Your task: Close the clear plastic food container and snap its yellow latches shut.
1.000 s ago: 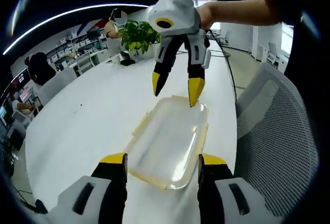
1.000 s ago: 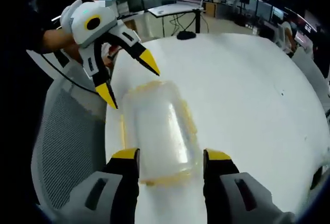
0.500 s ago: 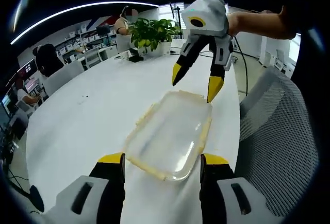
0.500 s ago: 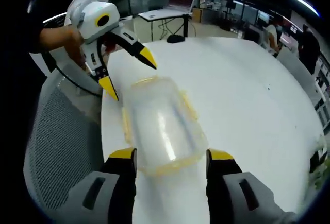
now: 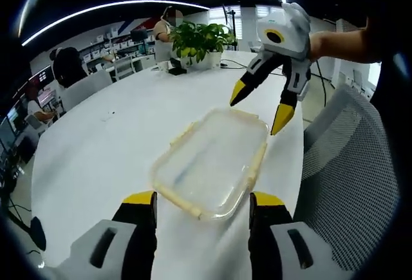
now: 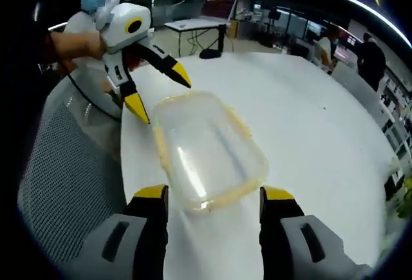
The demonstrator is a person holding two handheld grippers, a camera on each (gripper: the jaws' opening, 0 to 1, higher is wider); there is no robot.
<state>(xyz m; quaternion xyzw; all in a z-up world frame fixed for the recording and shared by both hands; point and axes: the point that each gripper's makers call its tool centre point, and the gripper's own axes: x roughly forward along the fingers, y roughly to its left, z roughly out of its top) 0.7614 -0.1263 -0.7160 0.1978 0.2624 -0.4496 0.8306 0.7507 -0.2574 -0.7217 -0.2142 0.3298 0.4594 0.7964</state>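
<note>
On the white worktop [image 5: 96,158] the lidded container [image 5: 212,161] sits untouched, both tools, left [image 6: 154,90] and right [image 5: 261,106], drawn back, wide and empty, yellow latches [image 6: 239,125] unpressed.

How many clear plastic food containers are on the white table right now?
1. The clear plastic food container with yellow latches lies on the round white table near its edge, between the open left gripper and the open right gripper.

No legible text — none anywhere
</note>
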